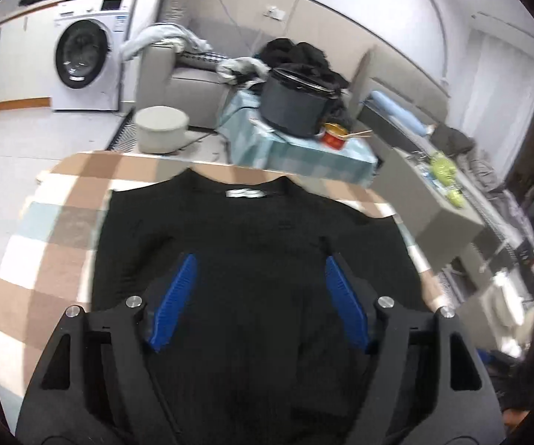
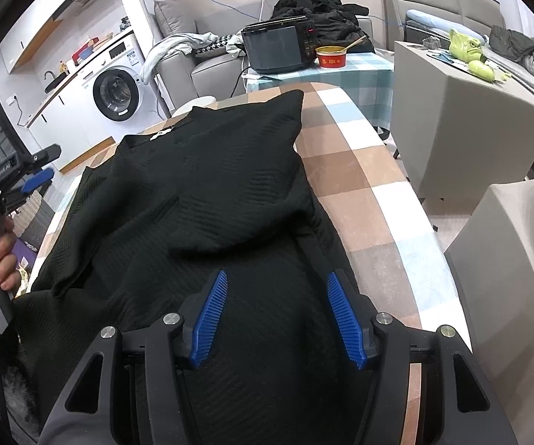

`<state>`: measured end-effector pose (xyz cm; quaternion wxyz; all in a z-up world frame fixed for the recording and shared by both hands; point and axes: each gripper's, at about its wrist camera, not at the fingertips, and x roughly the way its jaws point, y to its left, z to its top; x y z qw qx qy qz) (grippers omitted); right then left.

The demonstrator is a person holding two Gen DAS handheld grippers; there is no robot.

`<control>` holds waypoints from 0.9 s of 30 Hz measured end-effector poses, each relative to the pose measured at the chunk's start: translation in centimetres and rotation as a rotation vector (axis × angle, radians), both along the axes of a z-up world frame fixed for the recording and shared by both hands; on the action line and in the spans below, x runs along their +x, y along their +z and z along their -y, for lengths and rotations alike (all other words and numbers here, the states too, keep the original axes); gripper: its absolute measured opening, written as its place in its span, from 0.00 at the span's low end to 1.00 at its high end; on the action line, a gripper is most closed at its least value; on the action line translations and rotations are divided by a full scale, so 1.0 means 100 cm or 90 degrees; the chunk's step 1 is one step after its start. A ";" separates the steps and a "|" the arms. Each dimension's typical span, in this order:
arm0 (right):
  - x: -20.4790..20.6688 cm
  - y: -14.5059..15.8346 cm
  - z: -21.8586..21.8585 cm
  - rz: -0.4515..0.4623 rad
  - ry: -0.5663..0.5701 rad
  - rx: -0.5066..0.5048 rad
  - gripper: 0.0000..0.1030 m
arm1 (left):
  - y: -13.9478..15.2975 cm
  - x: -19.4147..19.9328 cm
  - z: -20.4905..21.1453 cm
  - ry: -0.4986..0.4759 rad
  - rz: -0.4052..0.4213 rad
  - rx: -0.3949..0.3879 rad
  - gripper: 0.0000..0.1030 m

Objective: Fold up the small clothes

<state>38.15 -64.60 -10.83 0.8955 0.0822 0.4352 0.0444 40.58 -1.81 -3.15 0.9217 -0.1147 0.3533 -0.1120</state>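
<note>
A black ribbed top (image 1: 252, 230) lies flat on the checked cloth of the table (image 1: 55, 230), its neck and white label (image 1: 246, 193) at the far side. In the right wrist view one sleeve of the top (image 2: 229, 170) is folded across its body. My left gripper (image 1: 259, 259) hovers over the middle of the top, open, with nothing pinched between its blue pads. It also shows at the left edge of the right wrist view, left gripper (image 2: 40, 174), held by a hand (image 2: 0, 256). My right gripper (image 2: 278, 274) is open above the top's lower right part, near the table's edge.
Behind the table stands a side table (image 2: 370, 70) with a teal cloth, a black cooker (image 2: 278, 50) and a red bowl (image 2: 331, 57). A grey cabinet (image 2: 463, 122) is on the right. A sofa, a round stool (image 1: 161, 129) and a washing machine (image 1: 85, 59) stand further back.
</note>
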 end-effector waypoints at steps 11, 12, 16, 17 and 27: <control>0.004 -0.014 0.005 -0.025 -0.002 0.001 0.59 | -0.091 -0.004 -0.055 0.066 -0.165 0.170 0.27; 0.003 -0.013 0.004 -0.024 -0.002 0.000 0.59 | -0.092 -0.004 -0.054 0.065 -0.157 0.179 0.24; 0.004 -0.013 0.002 -0.025 -0.001 0.001 0.59 | -0.087 -0.005 -0.067 0.086 -0.145 0.146 0.04; 0.005 -0.013 0.002 -0.025 -0.001 -0.001 0.59 | -0.081 -0.005 -0.071 0.092 -0.137 0.136 0.04; 0.001 -0.010 0.010 -0.030 -0.016 -0.010 0.59 | -0.085 -0.006 -0.152 0.264 -0.189 0.046 0.05</control>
